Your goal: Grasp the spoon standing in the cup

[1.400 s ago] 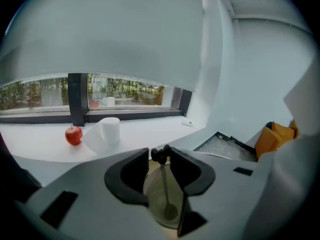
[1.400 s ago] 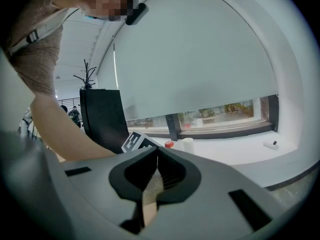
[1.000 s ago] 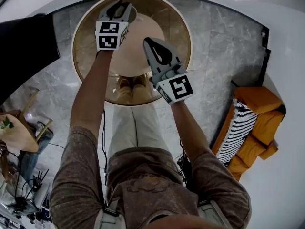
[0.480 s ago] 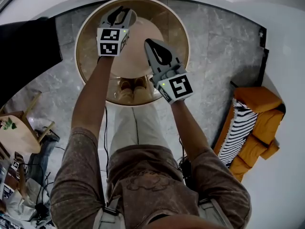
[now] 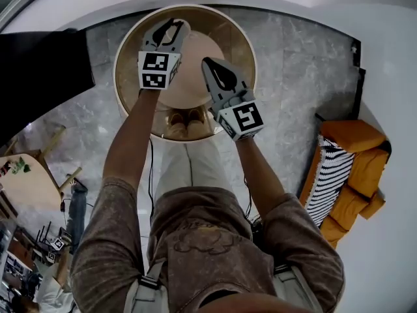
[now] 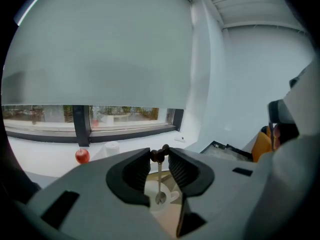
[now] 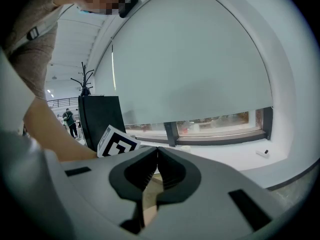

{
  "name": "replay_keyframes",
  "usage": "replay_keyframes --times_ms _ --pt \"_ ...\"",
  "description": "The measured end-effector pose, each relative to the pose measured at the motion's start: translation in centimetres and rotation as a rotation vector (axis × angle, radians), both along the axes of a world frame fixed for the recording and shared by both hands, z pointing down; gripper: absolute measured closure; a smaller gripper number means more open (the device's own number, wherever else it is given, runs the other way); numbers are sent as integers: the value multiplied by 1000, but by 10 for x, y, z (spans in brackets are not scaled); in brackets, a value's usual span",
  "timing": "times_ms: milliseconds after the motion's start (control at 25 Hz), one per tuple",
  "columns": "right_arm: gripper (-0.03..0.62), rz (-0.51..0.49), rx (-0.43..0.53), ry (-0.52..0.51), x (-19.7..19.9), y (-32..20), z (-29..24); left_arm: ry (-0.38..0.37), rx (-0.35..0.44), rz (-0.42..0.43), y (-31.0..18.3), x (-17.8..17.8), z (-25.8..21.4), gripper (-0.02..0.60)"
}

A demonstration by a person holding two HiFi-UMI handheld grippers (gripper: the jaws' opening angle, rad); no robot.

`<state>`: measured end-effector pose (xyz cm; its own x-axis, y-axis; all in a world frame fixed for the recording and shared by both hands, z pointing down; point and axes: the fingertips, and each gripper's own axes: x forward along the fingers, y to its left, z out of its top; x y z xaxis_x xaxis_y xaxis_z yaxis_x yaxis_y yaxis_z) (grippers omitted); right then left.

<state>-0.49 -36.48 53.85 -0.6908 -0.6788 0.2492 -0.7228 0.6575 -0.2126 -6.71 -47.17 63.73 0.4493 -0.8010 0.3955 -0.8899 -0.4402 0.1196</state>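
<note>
Left gripper view: your left gripper pinches the spoon above the cup at six o'clock, right gripper pressed together.

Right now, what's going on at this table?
A person stands over a round table with a gripper in each hand. The left gripper is shut on the dark top of the spoon, which stands in the white cup. The right gripper hovers beside it, jaws together and empty.
</note>
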Motion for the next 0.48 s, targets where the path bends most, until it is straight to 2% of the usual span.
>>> replay_keyframes --times_ms 480 --pt "576 24 7 22 22 38 -63 24 109 16 52 4 -131 457"
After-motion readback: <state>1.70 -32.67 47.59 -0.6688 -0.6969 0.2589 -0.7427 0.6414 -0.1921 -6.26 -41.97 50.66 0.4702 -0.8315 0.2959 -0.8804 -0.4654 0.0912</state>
